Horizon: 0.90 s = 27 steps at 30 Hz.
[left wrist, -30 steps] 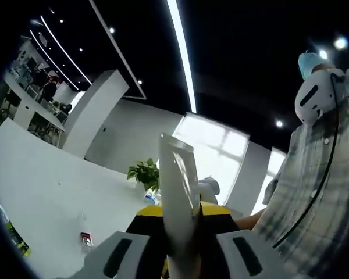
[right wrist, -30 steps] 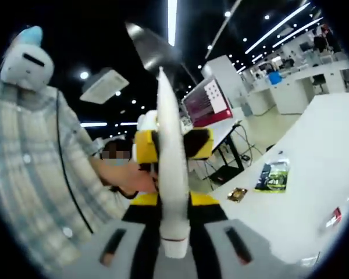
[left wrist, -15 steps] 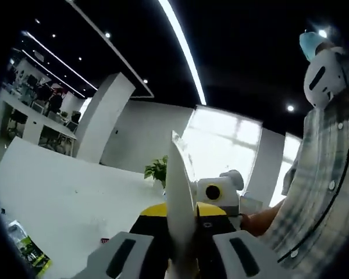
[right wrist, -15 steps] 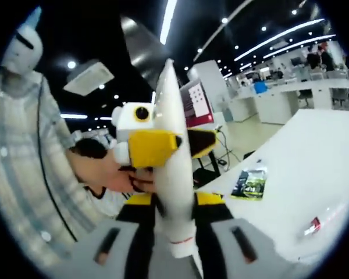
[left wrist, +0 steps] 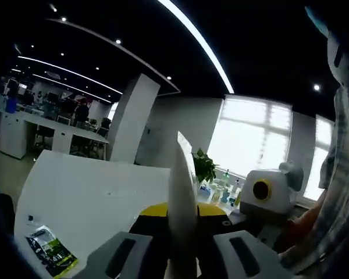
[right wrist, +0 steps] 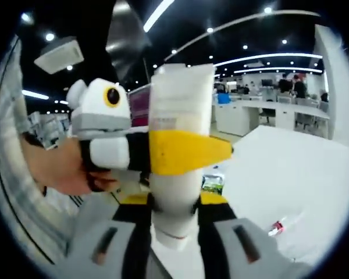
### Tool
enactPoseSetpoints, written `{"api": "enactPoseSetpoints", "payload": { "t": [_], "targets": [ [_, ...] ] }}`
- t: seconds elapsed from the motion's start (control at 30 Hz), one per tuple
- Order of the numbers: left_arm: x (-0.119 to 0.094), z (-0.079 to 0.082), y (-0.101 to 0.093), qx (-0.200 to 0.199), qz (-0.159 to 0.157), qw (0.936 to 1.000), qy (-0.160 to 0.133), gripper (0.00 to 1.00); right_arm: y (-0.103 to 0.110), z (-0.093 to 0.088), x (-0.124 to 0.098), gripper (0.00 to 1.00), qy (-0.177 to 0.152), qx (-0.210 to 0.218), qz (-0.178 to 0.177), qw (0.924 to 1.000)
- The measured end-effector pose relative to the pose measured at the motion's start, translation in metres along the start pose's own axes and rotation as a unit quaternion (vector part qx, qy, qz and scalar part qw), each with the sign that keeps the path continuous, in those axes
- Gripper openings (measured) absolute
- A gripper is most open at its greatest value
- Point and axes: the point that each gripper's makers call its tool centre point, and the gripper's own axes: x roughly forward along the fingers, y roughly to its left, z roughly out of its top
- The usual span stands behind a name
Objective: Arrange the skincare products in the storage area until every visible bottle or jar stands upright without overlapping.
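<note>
A white skincare tube (right wrist: 177, 125) is held up in the air with its broad face toward the right gripper view. My right gripper (right wrist: 174, 218) is shut on its lower end near the cap. From the left, my left gripper (right wrist: 192, 152), held by a hand (right wrist: 55, 174), is shut across the tube's middle with its yellow jaw lying over the front. In the left gripper view the same tube (left wrist: 183, 192) stands edge-on between the closed jaws of my left gripper (left wrist: 183, 229), and the right gripper's white body (left wrist: 270, 195) sits just to the right.
A white table (left wrist: 93, 197) lies below, with a green sachet (left wrist: 49, 253) near its edge. The sachet (right wrist: 209, 183) and a small red-tipped item (right wrist: 276, 226) lie on the table (right wrist: 302, 168). A plant (left wrist: 203, 165), several bottles (left wrist: 221, 189) and a plaid sleeve (left wrist: 337, 209) are close by.
Both views have swung and rolled. The tube now shows its broad face in the right gripper view, and the left gripper's yellow jaw has moved across its front. Both grips hold.
</note>
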Motion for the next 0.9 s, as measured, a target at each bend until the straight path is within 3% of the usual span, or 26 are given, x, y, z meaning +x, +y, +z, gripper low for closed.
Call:
{"api": "enactPoseSetpoints", "payload": {
  "t": [0.13, 0.23, 0.43, 0.53, 0.6, 0.9],
  "targets": [
    [-0.001, 0.0, -0.005, 0.0, -0.012, 0.9999, 0.004, 0.16, 0.002, -0.001, -0.004, 0.23, 0.006, 0.005, 0.021, 0.9997],
    [-0.002, 0.003, -0.008, -0.022, -0.027, 0.9994, -0.002, 0.18, 0.004, 0.002, -0.008, 0.22, 0.001, 0.014, 0.035, 0.9993],
    [-0.007, 0.007, -0.03, -0.026, -0.096, 0.995, -0.007, 0.22, 0.013, 0.007, -0.021, 0.21, -0.01, 0.013, 0.076, 0.997],
    [-0.012, 0.008, -0.04, -0.043, -0.135, 0.9899, 0.005, 0.25, 0.022, 0.011, -0.027, 0.21, -0.02, 0.024, 0.114, 0.993],
    [-0.015, 0.006, -0.046, -0.034, -0.151, 0.9878, 0.015, 0.26, 0.026, 0.015, -0.032, 0.21, -0.029, 0.035, 0.135, 0.9898],
    [-0.013, 0.005, -0.05, -0.035, -0.144, 0.989, 0.009, 0.26, 0.028, 0.015, -0.035, 0.22, -0.022, 0.038, 0.143, 0.9887]
  ]
}}
